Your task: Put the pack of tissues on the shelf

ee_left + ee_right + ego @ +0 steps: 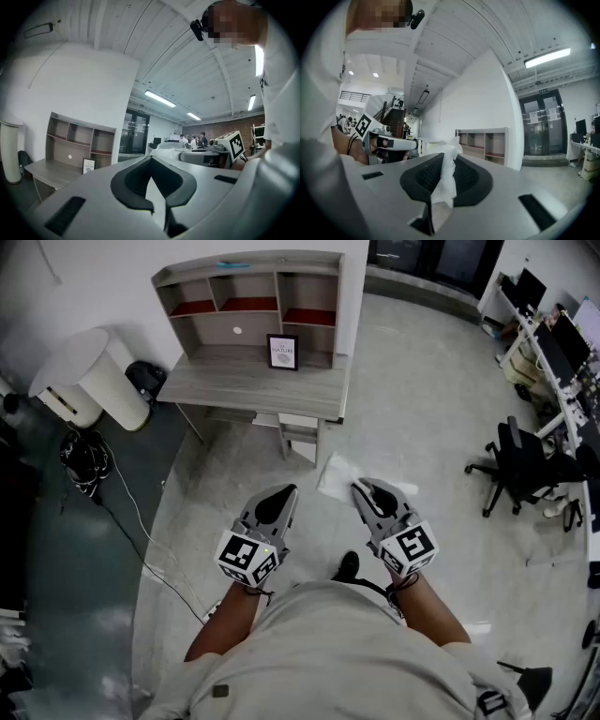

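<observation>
Right claw (362,489): clenched on the pack of tissues (336,474). A thin edge of wrapper is pinched between its pads, and the pack's body sticks out just ahead of the tips. Left claw (280,495): closed and empty, beside the right. Shelf (246,298): well ahead of both. The pack is judged light, soft and slick-wrapped. An edge pinch may slip; a grip across the body would hold better.

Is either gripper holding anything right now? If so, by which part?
The right gripper pinches the pack of tissues by a thin edge of its wrapper. The left gripper holds nothing.
</observation>
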The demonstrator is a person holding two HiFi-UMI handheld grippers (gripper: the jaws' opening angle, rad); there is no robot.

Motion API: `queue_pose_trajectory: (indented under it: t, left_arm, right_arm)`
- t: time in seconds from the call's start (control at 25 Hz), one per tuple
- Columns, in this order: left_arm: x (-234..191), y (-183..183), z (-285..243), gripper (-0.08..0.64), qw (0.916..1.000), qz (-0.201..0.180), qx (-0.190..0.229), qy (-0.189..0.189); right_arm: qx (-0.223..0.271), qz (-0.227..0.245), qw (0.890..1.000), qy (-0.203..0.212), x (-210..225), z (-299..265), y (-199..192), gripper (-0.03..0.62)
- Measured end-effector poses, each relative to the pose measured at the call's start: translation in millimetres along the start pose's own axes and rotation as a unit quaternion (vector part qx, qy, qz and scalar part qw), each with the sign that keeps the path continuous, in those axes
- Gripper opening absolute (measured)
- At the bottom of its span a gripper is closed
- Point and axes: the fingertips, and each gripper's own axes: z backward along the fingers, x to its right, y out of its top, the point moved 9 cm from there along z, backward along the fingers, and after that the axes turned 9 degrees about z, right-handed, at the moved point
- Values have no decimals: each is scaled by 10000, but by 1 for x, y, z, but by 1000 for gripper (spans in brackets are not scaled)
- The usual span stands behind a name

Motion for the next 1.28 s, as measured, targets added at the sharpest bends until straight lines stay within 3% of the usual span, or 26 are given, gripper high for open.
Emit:
queue_pose_trajectory:
  t: [0.28, 0.92, 1.28]
  left_arm:
    - [-5, -2, -38, 16, 10000, -5, 17, 66]
    - [21, -6, -172, 17, 9994, -42, -3, 334]
    - [22, -7, -213, 15, 9991, -15, -18, 416]
  right_arm:
    - [44, -33, 9999, 87, 34, -8, -14, 63]
    - [113, 28, 9985, 527, 171, -7, -40, 64]
    - [97, -46, 9976, 678, 213, -16, -50, 66]
